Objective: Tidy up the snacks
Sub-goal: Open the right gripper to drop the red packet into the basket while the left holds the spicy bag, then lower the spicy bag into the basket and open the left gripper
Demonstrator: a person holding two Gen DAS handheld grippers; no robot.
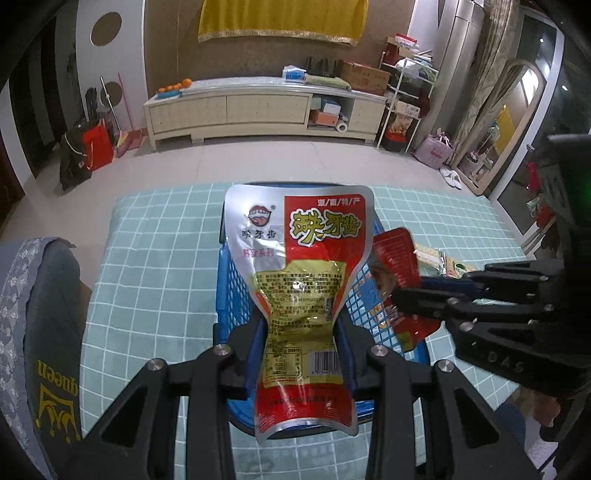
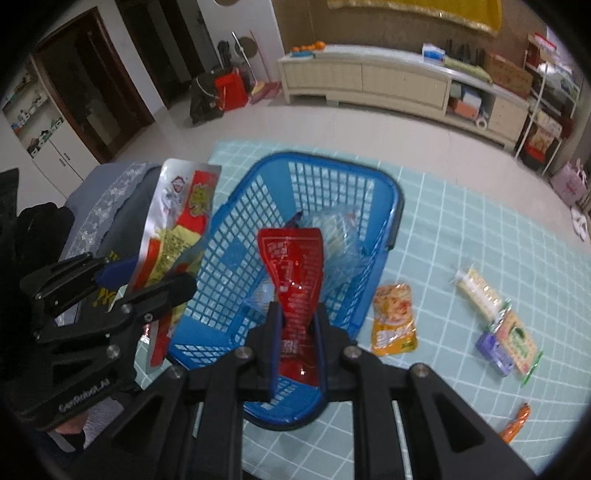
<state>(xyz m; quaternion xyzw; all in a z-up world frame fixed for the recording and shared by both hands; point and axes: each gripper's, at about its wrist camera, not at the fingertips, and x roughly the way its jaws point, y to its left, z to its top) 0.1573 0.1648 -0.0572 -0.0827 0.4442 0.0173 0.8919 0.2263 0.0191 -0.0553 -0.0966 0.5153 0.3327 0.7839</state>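
Left gripper (image 1: 301, 332) pinches a silver-and-red snack pouch (image 1: 299, 258); right gripper (image 2: 295, 332) pinches a red sachet (image 2: 293, 266). Both hang above the blue basket (image 2: 384, 206) on the checked tablecloth (image 2: 461, 229).

Both claws (image 1: 301, 354) (image 2: 295, 339) clamped, angled downward

low cream cabinet (image 1: 258, 107), yellow cloth (image 1: 282, 18)

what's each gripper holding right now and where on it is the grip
Left gripper: silver-and-red snack pouch, pinched across its lower middle. Right gripper: small red packet, pinched at its narrow waist.
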